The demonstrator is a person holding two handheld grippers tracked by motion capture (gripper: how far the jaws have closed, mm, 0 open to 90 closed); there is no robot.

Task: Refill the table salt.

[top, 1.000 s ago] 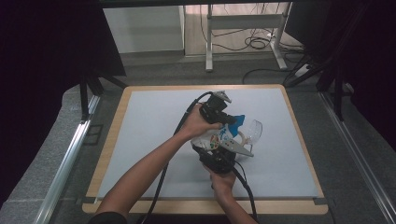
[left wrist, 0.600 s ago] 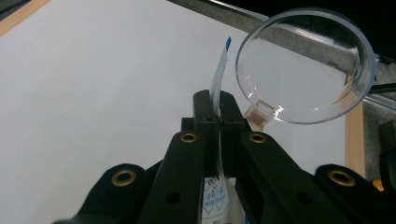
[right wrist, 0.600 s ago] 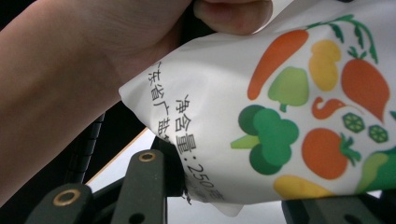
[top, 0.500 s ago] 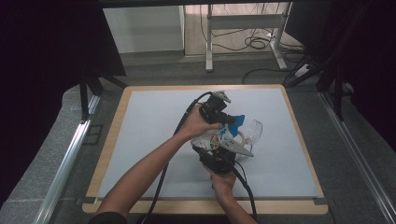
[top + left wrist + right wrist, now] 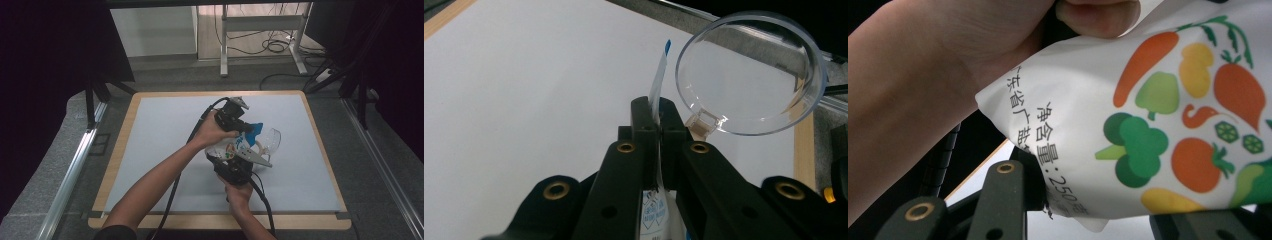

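Observation:
A white pouch point(image 5: 232, 149) printed with vegetables and with a blue top edge is held up between both grippers over the middle of the white mat. My left gripper point(image 5: 244, 127) comes from the far side. In the left gripper view, that gripper point(image 5: 653, 112) is shut on the pouch's thin top strip point(image 5: 657, 82). My right gripper point(image 5: 234, 162) comes from the near side and is shut on the pouch's body. In the right gripper view, the pouch point(image 5: 1148, 125) sits between this gripper's point(image 5: 1093, 200) jaws. A clear round glass point(image 5: 270, 140) lies just right of the pouch, its mouth point(image 5: 749, 75) facing the left gripper.
The white mat point(image 5: 165, 150) lies on a wooden-edged board point(image 5: 115, 160). Black cables trail from both grippers toward the near edge. Metal rails point(image 5: 70, 170) run along both sides. A table frame and loose cords point(image 5: 272, 45) stand on the floor beyond.

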